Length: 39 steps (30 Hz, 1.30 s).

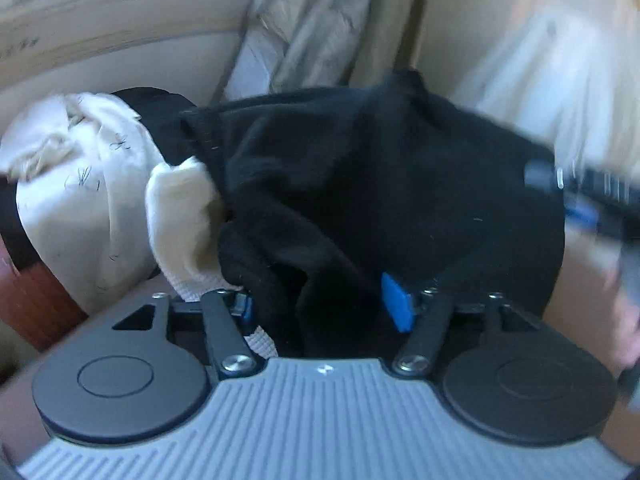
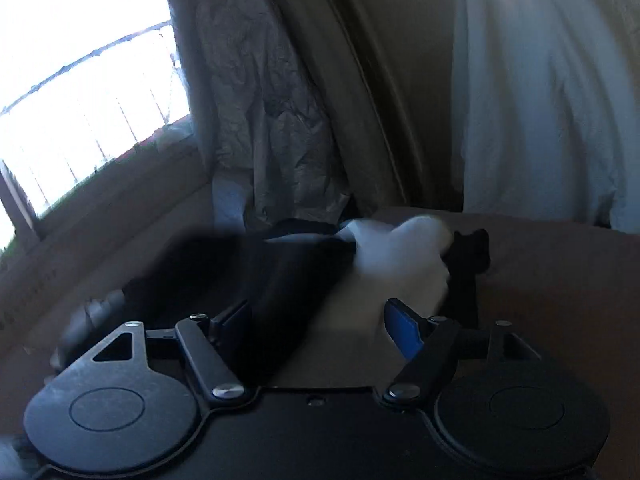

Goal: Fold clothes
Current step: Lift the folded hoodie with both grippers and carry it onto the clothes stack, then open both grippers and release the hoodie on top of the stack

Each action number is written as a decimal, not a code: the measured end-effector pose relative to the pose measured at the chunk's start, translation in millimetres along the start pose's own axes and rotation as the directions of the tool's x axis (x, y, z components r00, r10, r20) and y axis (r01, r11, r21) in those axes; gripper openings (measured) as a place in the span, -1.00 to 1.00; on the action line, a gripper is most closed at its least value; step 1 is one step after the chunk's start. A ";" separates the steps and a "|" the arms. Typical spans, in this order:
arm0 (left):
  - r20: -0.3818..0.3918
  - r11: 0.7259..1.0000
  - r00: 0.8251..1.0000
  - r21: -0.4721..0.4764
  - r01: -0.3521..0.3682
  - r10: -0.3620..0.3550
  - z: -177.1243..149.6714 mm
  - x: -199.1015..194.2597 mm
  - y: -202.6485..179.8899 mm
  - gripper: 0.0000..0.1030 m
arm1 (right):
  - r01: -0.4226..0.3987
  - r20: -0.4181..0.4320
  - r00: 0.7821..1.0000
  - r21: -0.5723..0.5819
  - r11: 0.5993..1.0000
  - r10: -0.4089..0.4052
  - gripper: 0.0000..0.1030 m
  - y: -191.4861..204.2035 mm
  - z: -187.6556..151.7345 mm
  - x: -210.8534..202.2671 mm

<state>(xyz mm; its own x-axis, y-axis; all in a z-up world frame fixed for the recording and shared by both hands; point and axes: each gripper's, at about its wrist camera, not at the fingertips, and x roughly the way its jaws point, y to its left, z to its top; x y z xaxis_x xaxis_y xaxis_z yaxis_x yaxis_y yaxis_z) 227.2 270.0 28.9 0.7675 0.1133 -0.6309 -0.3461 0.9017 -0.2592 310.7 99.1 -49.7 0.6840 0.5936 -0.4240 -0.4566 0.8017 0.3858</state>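
Left hand-held gripper [image 1: 324,304] sitting in clothes
Its jaws are spreading wide around black garment [image 1: 360,184]; white garment [image 1: 100,200] is lying beside.

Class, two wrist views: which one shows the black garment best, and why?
The left wrist view: the black garment fills the middle, its folds and hem readable, lying between the left hand-held gripper's fingers. The right wrist view shows it only as a dark, blurred shape beside white cloth.

Black and white clothes, bunched and unfolded in front of you.

The black garment [image 1: 360,200] is heaped in soft folds over a cream-white knit piece [image 1: 182,216]; to your left lies a white cloth [image 1: 80,184] with thin dark markings, crumpled against more black fabric.
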 end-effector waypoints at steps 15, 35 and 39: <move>-0.008 0.993 0.996 -0.082 -0.087 0.087 -31.8 14.0 35.3 0.37 | -0.033 -0.083 0.997 -0.381 0.924 0.001 0.48 83.0 -11.2 -14.9; -0.061 0.957 0.996 0.284 -0.050 0.070 -122.4 -128.3 -10.7 0.92 | 0.127 -0.068 0.988 -0.173 0.977 -0.140 0.68 87.0 -67.4 -187.2; -0.092 0.933 0.987 0.348 -0.095 0.135 -132.3 -144.0 -24.0 1.00 | 0.174 -0.088 0.977 -0.186 0.967 -0.192 0.74 92.3 -74.1 -200.6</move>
<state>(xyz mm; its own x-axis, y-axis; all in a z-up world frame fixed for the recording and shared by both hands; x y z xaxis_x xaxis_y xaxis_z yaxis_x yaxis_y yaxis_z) 53.6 176.8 29.2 0.6613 0.1950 -0.7243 -0.2077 0.9755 0.0729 89.2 59.2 10.3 0.7066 0.4322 -0.5604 -0.4289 0.8914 0.1467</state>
